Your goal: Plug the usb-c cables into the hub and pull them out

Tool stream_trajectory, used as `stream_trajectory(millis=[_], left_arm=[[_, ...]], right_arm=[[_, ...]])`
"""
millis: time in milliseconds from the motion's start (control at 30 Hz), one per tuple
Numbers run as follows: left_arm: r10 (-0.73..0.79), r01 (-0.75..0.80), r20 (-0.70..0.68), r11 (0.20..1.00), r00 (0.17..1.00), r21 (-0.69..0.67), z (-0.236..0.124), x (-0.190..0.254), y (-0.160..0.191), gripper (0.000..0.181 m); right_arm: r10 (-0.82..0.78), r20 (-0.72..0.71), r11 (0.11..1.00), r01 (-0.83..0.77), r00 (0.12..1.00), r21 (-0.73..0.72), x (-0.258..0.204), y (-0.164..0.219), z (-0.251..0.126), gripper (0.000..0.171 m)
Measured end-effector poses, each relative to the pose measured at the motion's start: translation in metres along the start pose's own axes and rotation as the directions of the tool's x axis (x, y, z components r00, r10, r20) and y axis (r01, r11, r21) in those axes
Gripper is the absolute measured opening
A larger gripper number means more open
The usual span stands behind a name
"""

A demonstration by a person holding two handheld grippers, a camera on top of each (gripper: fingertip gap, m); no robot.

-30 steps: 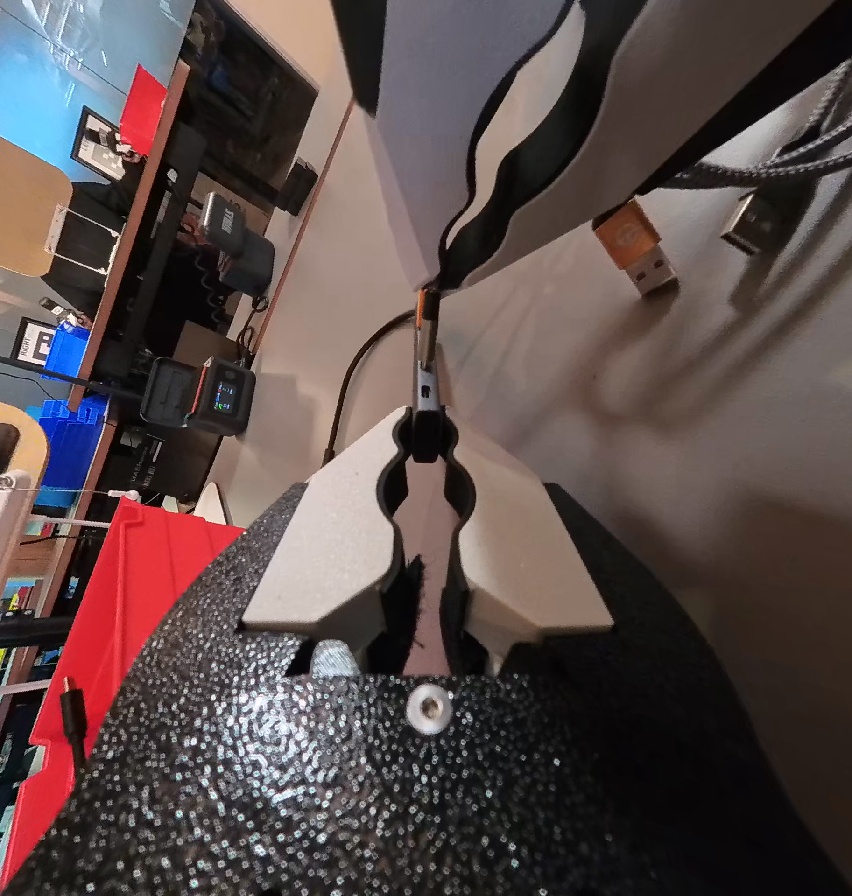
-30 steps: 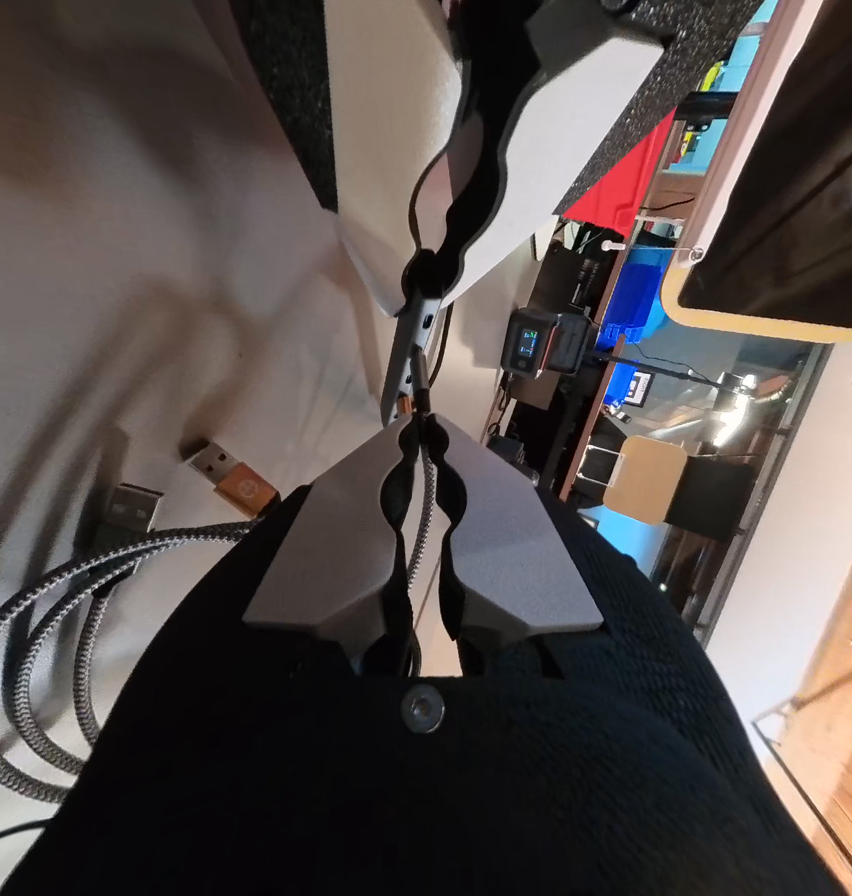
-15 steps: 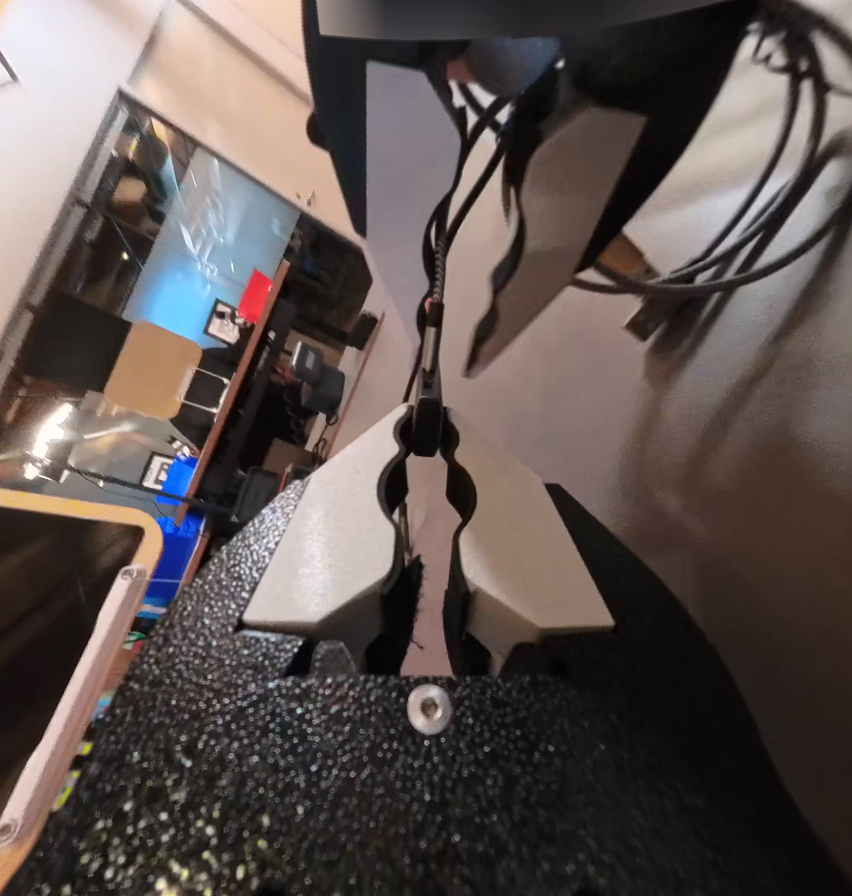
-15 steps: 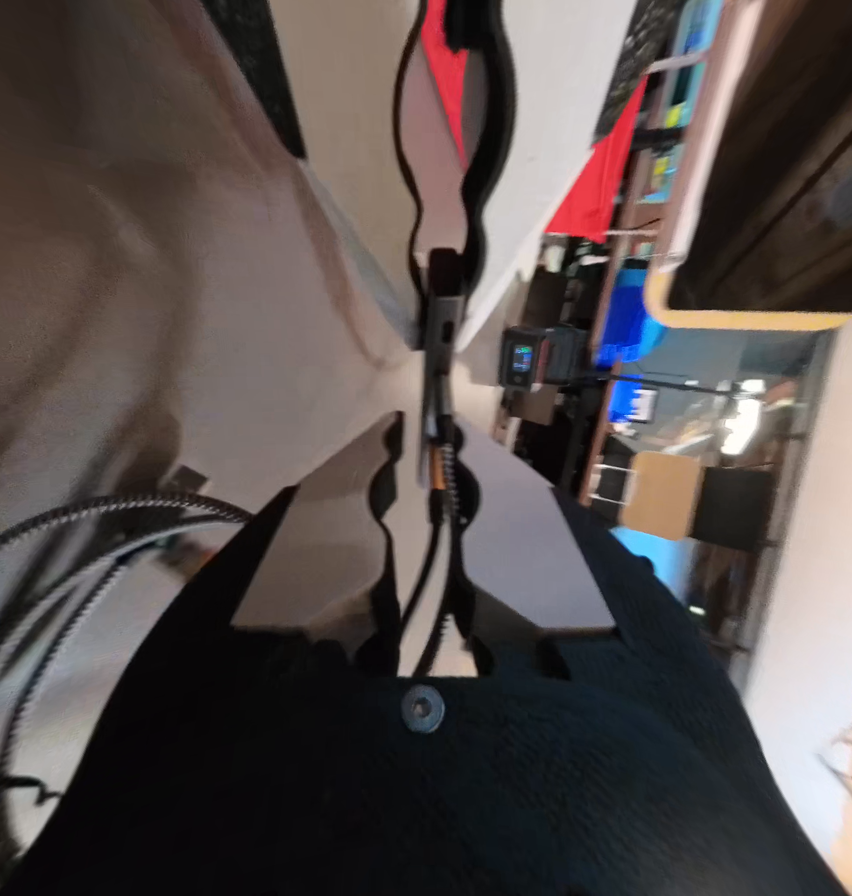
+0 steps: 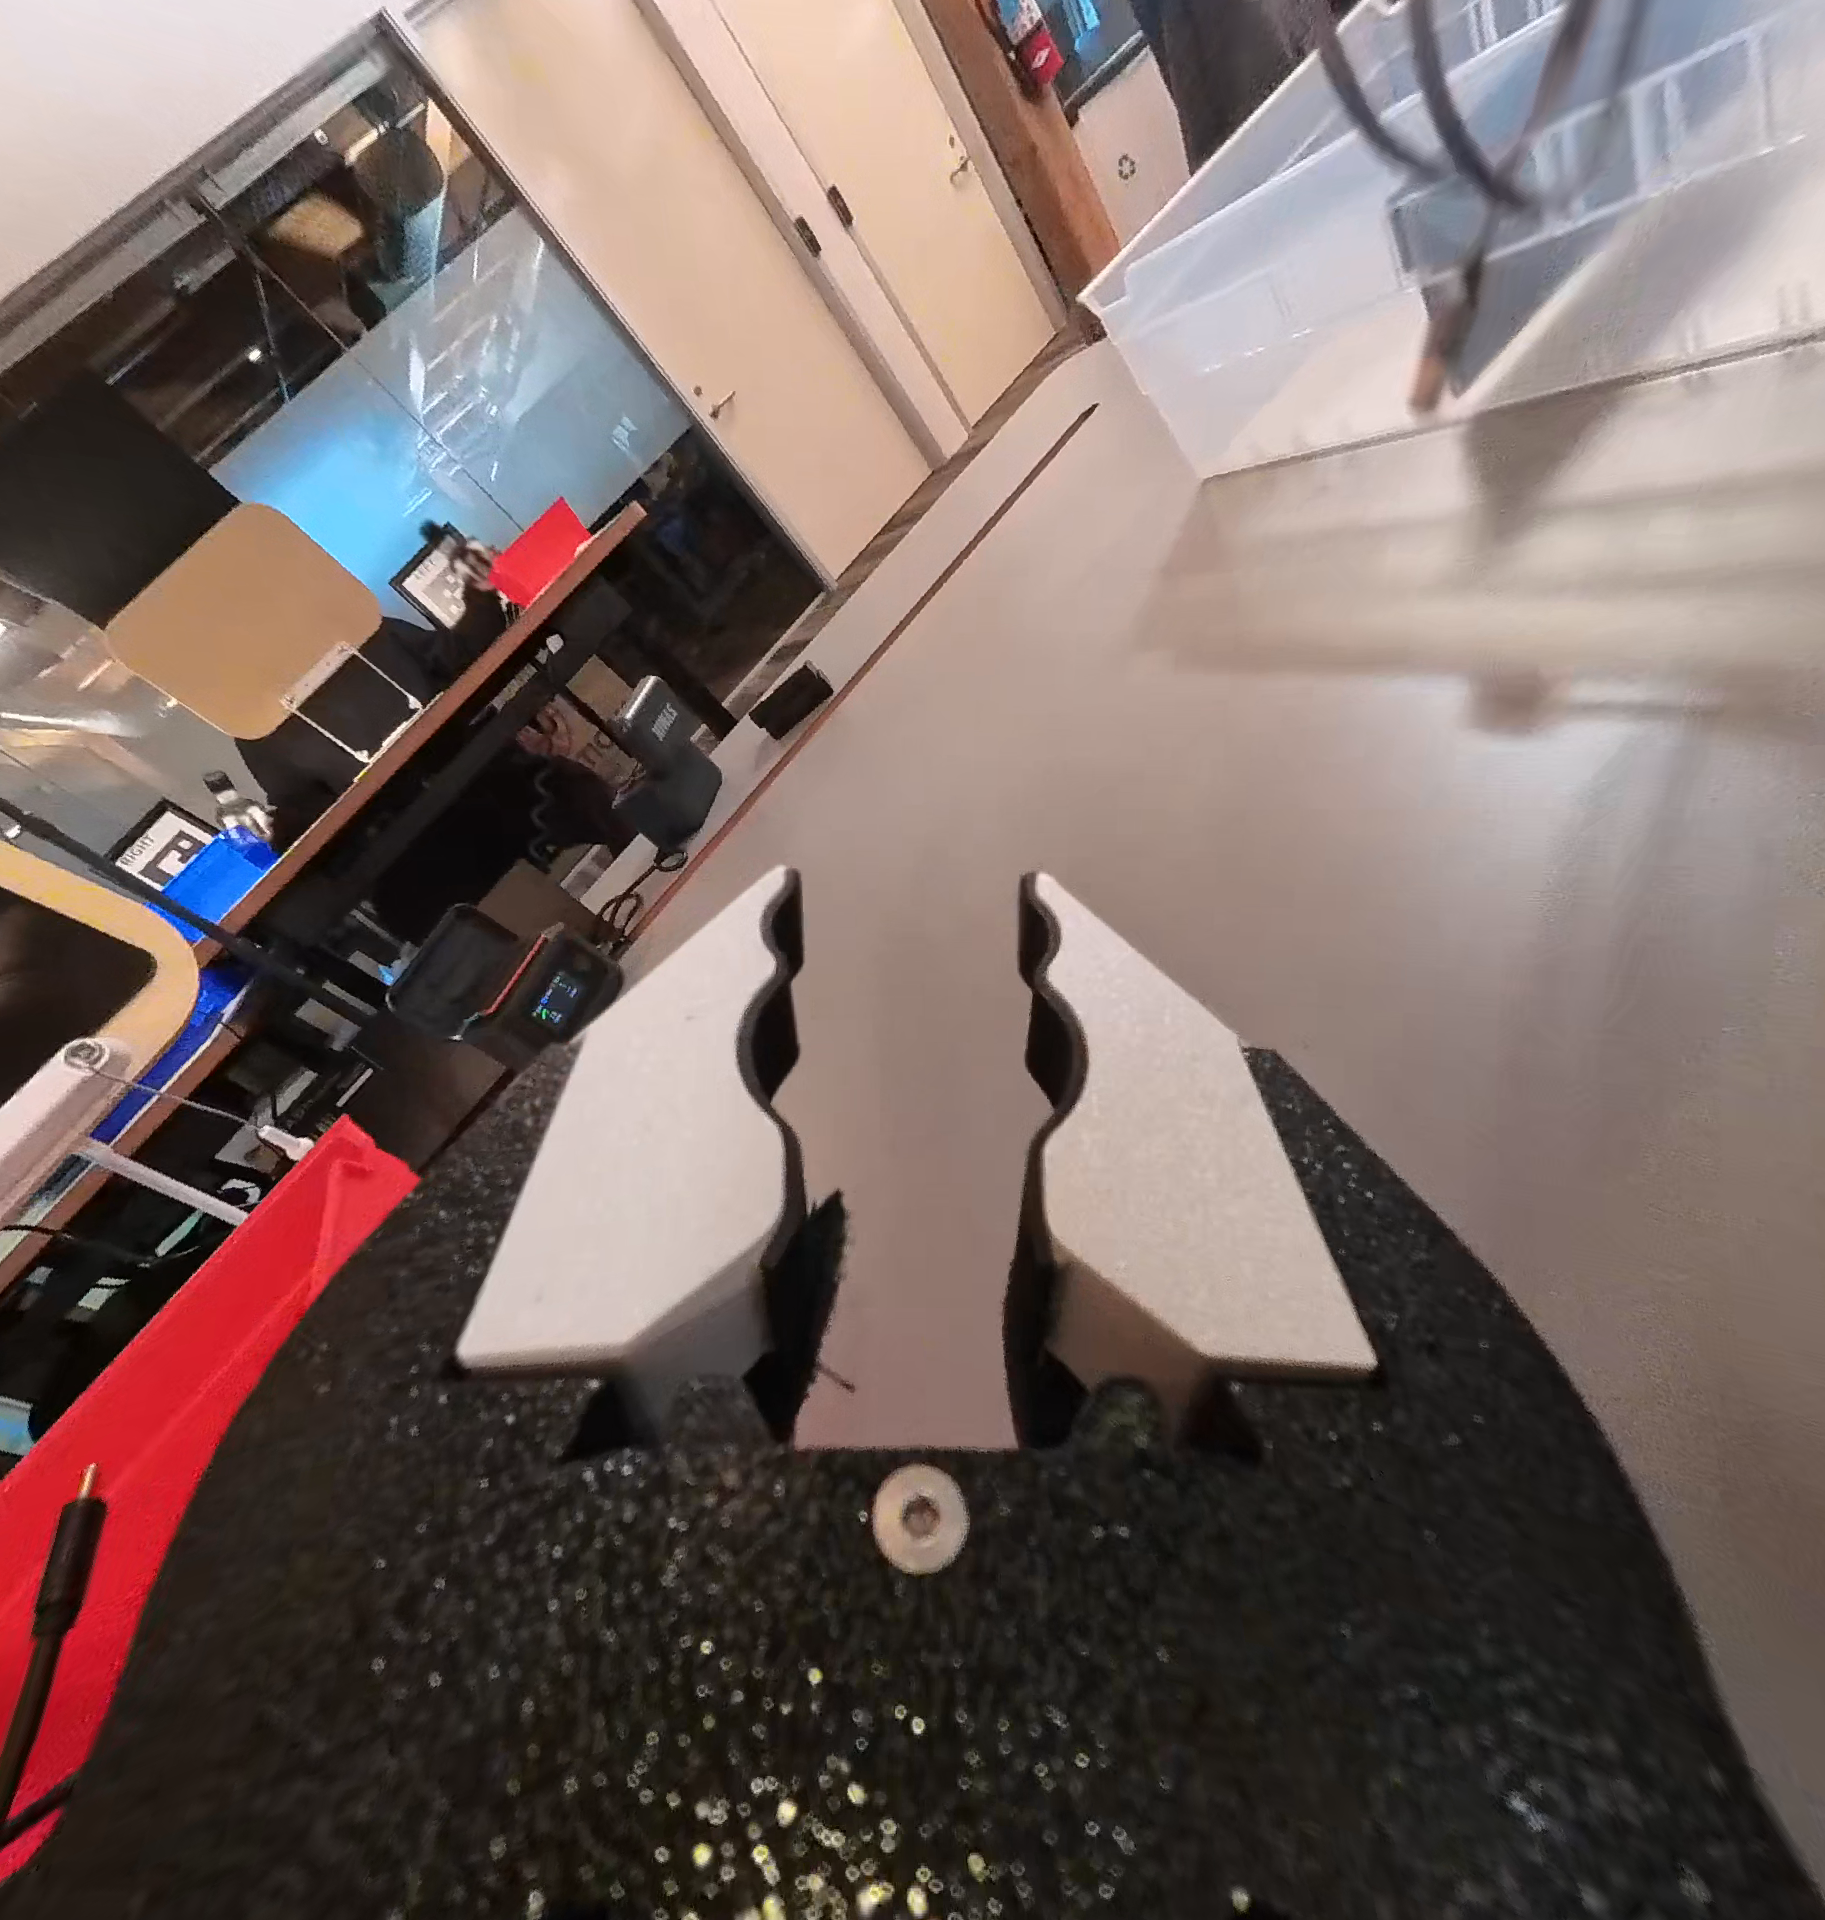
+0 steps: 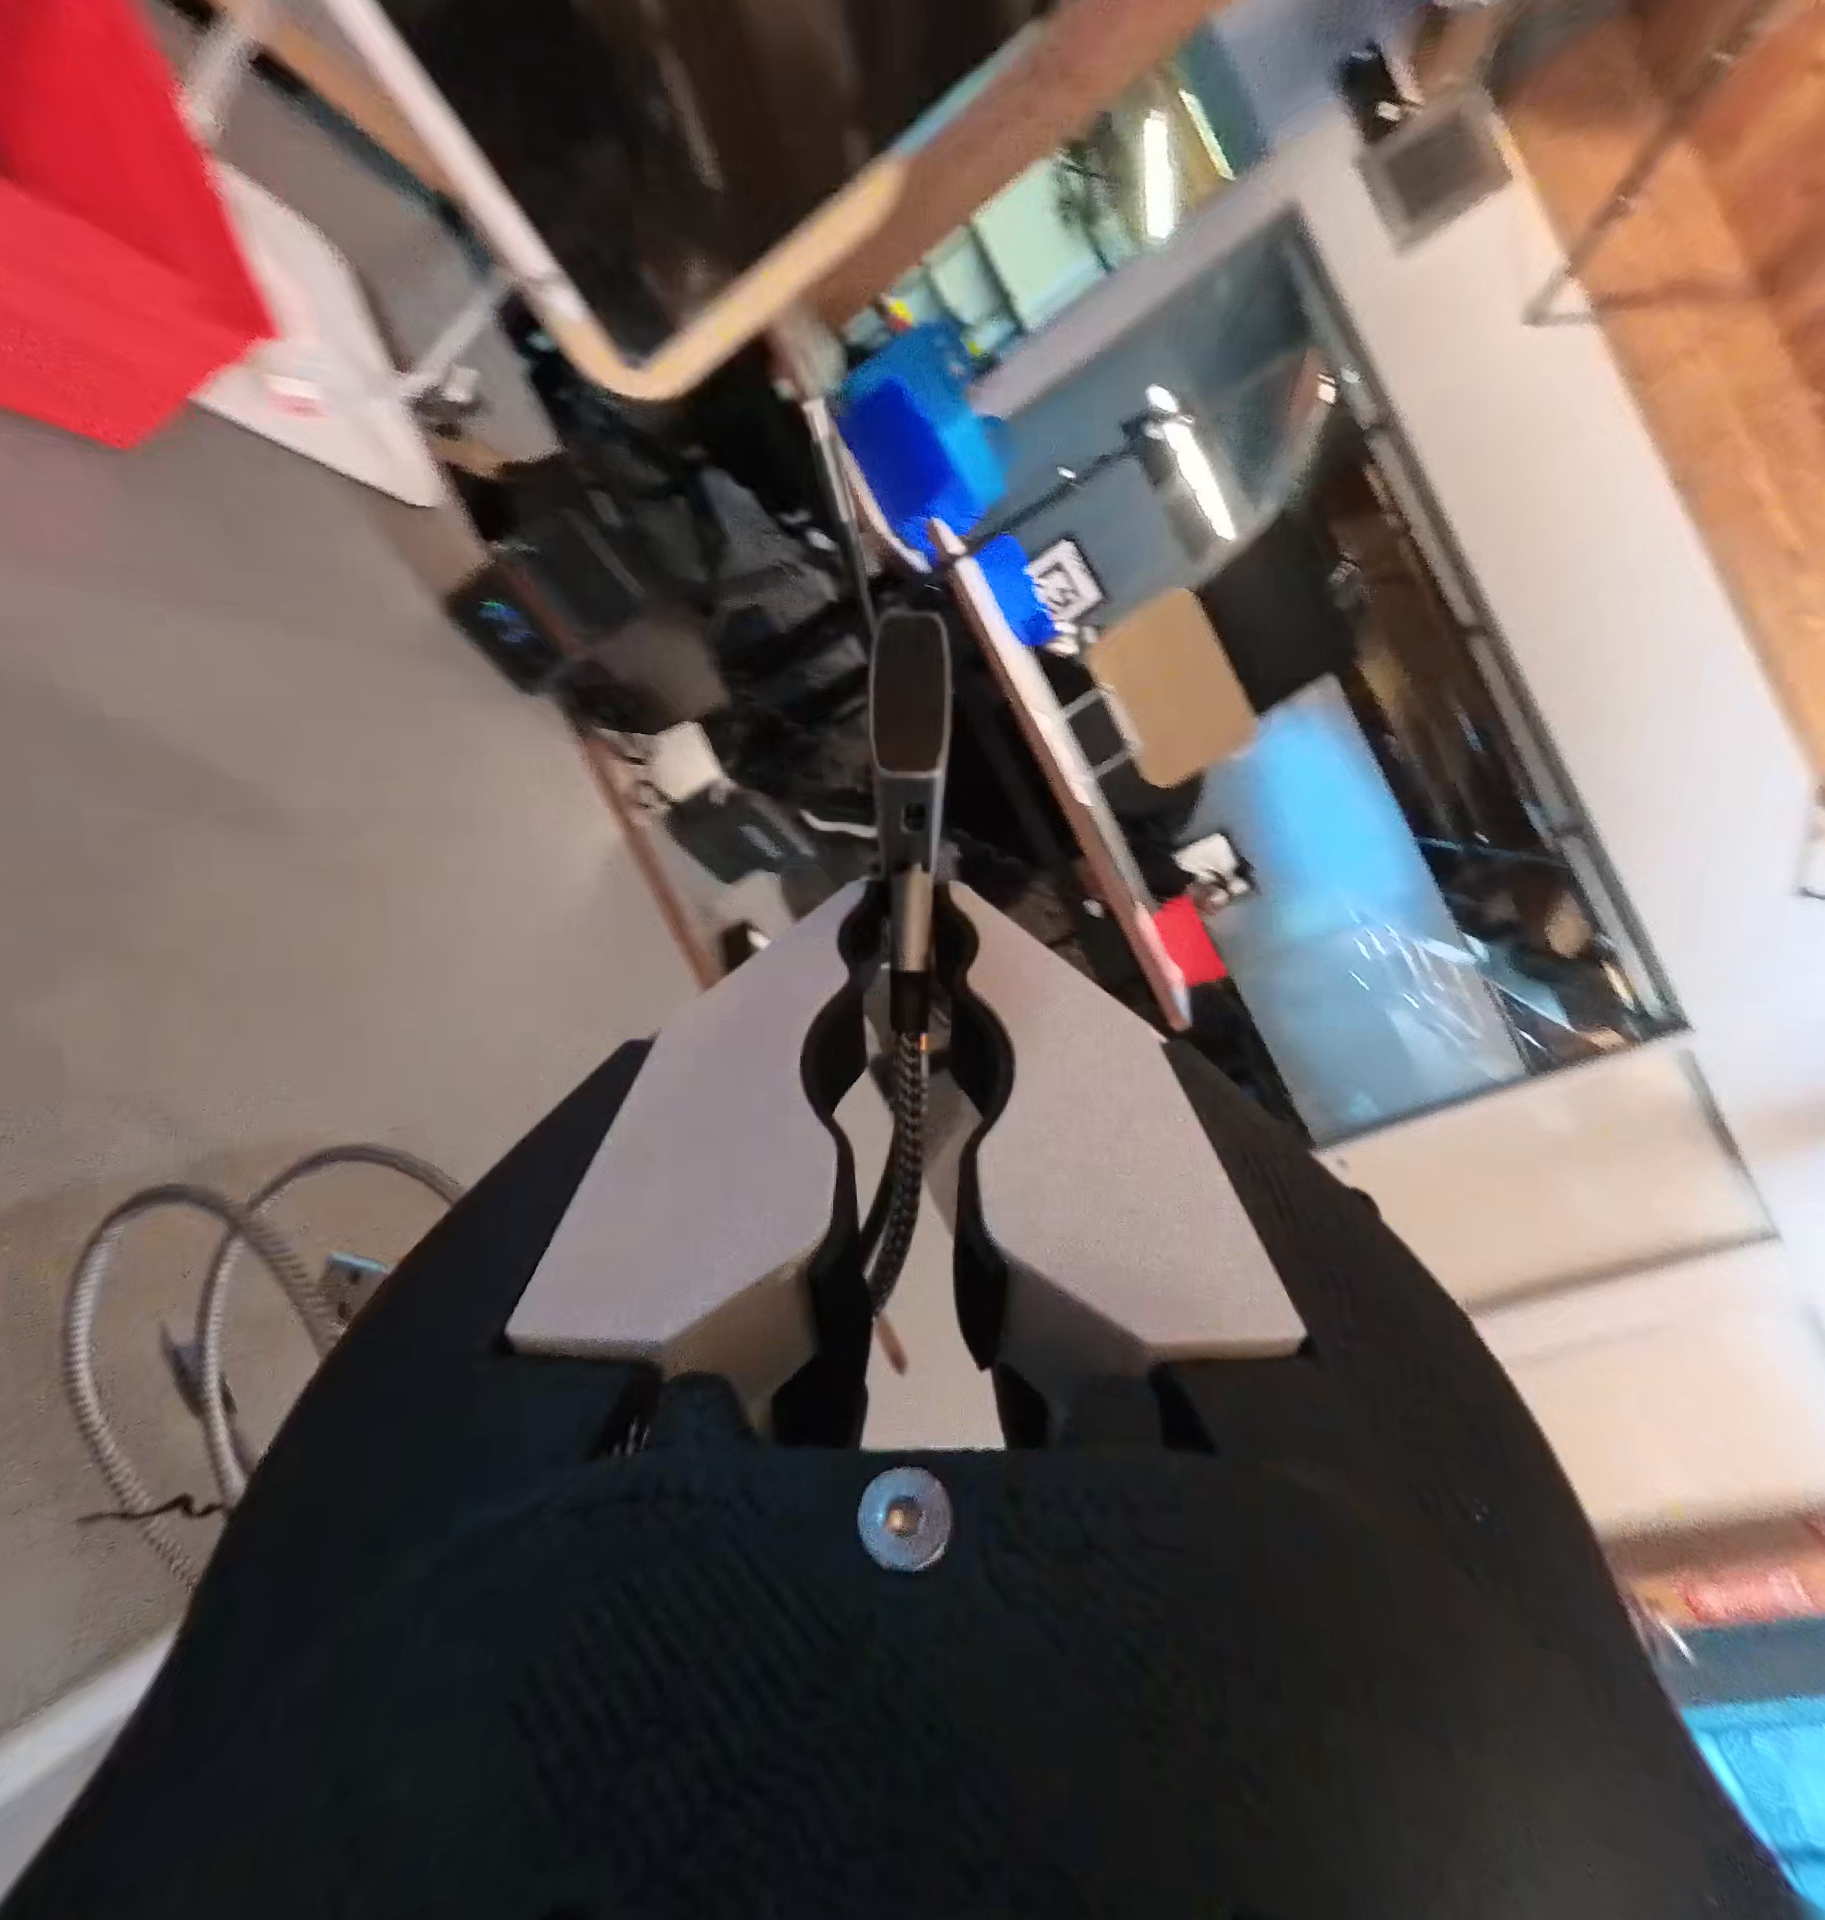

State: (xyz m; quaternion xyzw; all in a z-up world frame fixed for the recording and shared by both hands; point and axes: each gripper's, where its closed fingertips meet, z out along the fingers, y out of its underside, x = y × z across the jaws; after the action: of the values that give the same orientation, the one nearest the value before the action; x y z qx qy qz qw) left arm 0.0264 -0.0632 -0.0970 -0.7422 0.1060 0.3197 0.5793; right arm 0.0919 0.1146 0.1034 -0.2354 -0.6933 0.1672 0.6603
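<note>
Your left gripper (image 5: 903,935) has let go of the hub since half a second ago; its fingers now stand apart with nothing between them, over the bare grey worktop (image 5: 1303,883). Your right gripper (image 6: 910,914) is clamped on the plug of the braided cable (image 6: 892,1174), and the hub (image 6: 910,717) sticks out beyond its fingertips, held up off the worktop with the plug seated in its near end. More braided cable (image 6: 149,1299) lies looped on the worktop at the left edge of the right wrist view. A clear plastic bin (image 5: 1407,260) stands towards the worktop's far right corner.
</note>
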Motion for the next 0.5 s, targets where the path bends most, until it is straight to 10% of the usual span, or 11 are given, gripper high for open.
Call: stream_trajectory(millis=[267, 500], left_arm=[[0.024, -0.025, -0.016, 0.999, 1.0, -0.026, 0.002, 0.006, 0.003, 0.034], [0.008, -0.01, -0.031, 0.999, 0.999, -0.039, 0.001, 0.009, 0.005, 0.031]], right_arm=[[-0.01, -0.278, 1.0, 0.004, 0.961, -0.023, 0.13, 0.057, -0.014, 0.008], [0.002, -0.41, 1.0, -0.011, 0.912, -0.02, 0.102, 0.148, -0.013, 0.007]])
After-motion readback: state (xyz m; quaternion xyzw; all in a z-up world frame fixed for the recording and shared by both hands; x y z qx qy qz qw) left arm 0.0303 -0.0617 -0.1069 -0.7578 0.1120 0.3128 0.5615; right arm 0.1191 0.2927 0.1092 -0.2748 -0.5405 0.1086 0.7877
